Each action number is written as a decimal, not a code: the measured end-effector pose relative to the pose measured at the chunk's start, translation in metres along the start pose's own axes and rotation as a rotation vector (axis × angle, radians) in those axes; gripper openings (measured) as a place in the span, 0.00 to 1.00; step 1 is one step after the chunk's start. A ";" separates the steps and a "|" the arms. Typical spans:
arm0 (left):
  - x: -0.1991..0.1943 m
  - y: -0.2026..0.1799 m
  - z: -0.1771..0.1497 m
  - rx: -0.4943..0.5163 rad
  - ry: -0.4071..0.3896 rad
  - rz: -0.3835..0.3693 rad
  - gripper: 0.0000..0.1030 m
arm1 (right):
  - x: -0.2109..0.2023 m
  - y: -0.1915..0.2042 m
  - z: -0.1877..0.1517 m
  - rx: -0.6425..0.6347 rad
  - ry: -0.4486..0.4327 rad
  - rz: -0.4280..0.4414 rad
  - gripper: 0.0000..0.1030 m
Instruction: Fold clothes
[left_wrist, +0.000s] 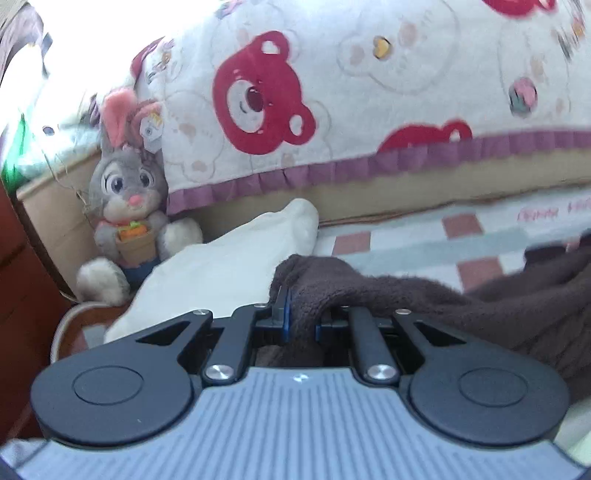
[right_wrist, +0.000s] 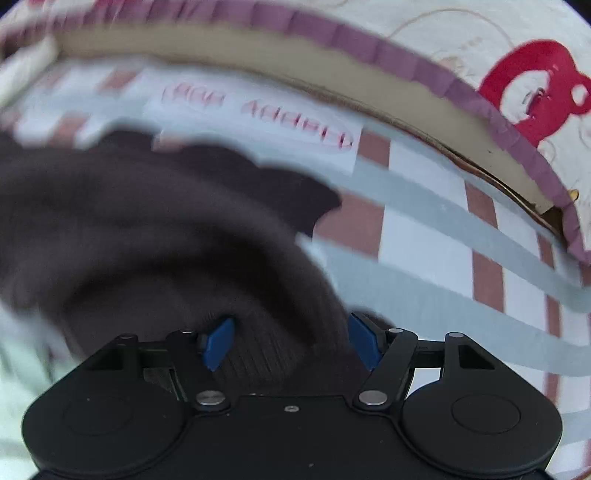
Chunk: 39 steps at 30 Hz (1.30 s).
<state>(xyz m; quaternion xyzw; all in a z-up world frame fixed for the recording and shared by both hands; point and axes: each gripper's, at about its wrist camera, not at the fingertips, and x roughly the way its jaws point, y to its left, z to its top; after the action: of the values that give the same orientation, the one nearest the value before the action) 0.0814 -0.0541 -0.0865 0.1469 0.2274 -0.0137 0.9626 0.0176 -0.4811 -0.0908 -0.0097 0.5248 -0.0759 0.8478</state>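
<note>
A dark brown fleece garment (left_wrist: 461, 314) lies on the checked bed sheet (left_wrist: 424, 240). My left gripper (left_wrist: 301, 317) is shut on a bunched edge of it, and the cloth drapes away to the right. In the right wrist view the same brown garment (right_wrist: 147, 229) fills the left and centre, blurred. My right gripper (right_wrist: 291, 343) is open, its blue pads (right_wrist: 218, 343) standing apart on either side of a ribbed part of the garment that lies between them.
A white pillow (left_wrist: 221, 269) lies just beyond the left gripper. A grey plush rabbit (left_wrist: 129, 206) sits at the left against a tan bed frame. A white quilt with red bear prints (left_wrist: 332, 92) is piled behind, and its purple frill (right_wrist: 424, 66) borders the sheet.
</note>
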 end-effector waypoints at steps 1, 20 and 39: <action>0.000 0.007 0.001 -0.037 -0.006 -0.003 0.10 | -0.001 -0.006 0.004 0.055 -0.031 0.038 0.71; 0.018 0.001 -0.046 0.003 0.048 0.009 0.16 | 0.002 -0.039 0.015 0.335 -0.138 0.127 0.09; -0.071 0.010 0.059 0.019 -0.375 0.017 0.11 | -0.191 -0.082 0.002 0.289 -0.706 -0.040 0.07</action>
<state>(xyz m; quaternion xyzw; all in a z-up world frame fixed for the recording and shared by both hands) 0.0439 -0.0645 -0.0017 0.1526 0.0423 -0.0347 0.9868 -0.0737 -0.5362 0.0874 0.0740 0.1840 -0.1574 0.9674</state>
